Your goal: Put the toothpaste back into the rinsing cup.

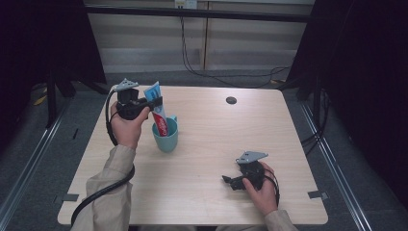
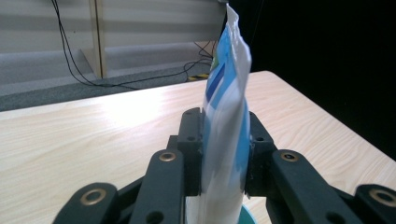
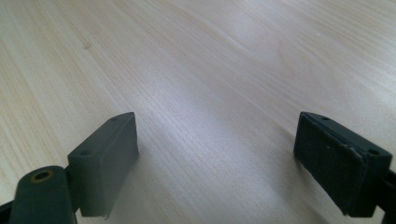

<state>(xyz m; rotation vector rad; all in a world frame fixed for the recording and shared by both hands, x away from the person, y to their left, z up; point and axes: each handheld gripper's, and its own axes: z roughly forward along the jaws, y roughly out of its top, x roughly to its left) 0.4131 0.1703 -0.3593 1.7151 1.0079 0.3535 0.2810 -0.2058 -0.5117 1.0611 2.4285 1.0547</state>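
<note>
A teal cup (image 1: pixel 166 136) stands on the wooden table (image 1: pixel 207 192) left of centre. A white, blue and red toothpaste tube (image 1: pixel 159 111) stands tilted in it, crimped end up. My left gripper (image 1: pixel 155 104) is shut on the tube's upper part, above the cup. In the left gripper view the black jaws pinch the tube (image 2: pixel 227 135) from both sides, and the cup's rim (image 2: pixel 248 215) peeks out below. My right gripper (image 1: pixel 230 181) rests low over the table's front right, pointing left. Its pads (image 3: pixel 106 161) stand wide apart over bare wood, so it is open.
A small dark round spot (image 1: pixel 231 100) sits on the table's far side. Cables (image 1: pixel 226 72) trail over the floor beyond the far edge. Dark frame posts flank the table on both sides.
</note>
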